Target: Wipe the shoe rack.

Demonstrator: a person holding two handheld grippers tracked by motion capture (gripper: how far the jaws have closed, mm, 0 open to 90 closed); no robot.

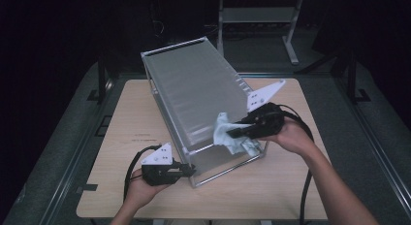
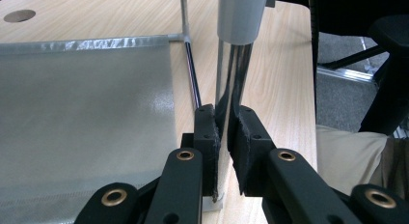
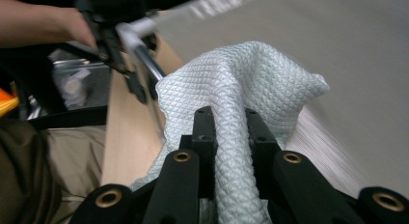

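A tall silver case [image 1: 194,89] with a chrome frame lies tilted on the wooden table [image 1: 131,118]. My left gripper [image 1: 191,170] is at its near bottom corner. In the left gripper view that gripper [image 2: 224,132] is shut on a chrome frame post [image 2: 234,69], with the grey side panel [image 2: 82,113] to its left. My right gripper [image 1: 233,133] is shut on a white quilted cloth [image 1: 224,130] and holds it against the case's right side near the front. In the right gripper view the cloth [image 3: 241,84] bulges up between the pads of this gripper [image 3: 226,127] and touches the grey panel [image 3: 347,50].
A metal stand [image 1: 257,14] is on the dark floor behind the table. The case fills the table's middle, with bare wood to its left and along the near edge. A round hole [image 2: 19,15] is in the tabletop. The person's trouser leg [image 2: 347,156] is beyond the table's edge.
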